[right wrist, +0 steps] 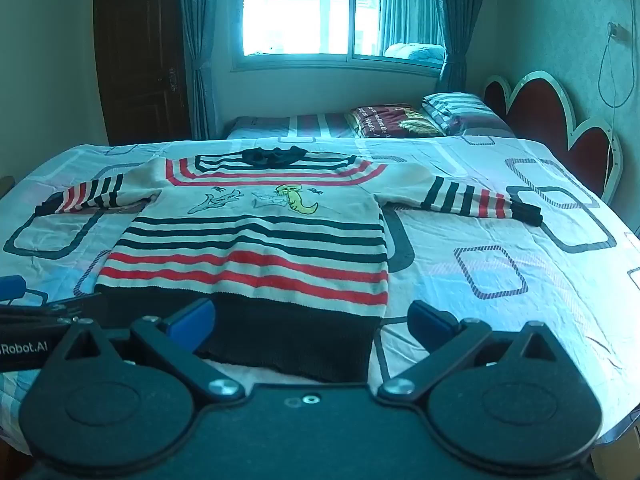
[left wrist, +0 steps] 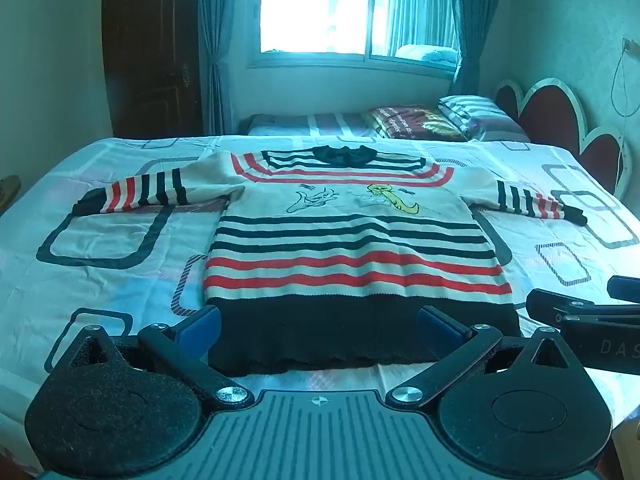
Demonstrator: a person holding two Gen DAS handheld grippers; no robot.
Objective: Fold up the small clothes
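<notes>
A small striped sweater (left wrist: 352, 248) lies flat on the bed, sleeves spread out, dark hem nearest me. It is cream with black and red stripes and cartoon figures on the chest. It also shows in the right wrist view (right wrist: 256, 248). My left gripper (left wrist: 318, 326) is open and empty, just above the near hem, its blue pads either side of the hem's left part. My right gripper (right wrist: 312, 320) is open and empty over the hem's right corner. The right gripper also shows in the left wrist view (left wrist: 580, 308).
The bed sheet (left wrist: 100, 292) is white with rounded-square prints. A second bed with folded blankets and a pillow (left wrist: 472, 114) stands behind. A red scalloped headboard (left wrist: 560, 120) is at the right, a window and curtains at the back, a dark door (left wrist: 152, 48) at the left.
</notes>
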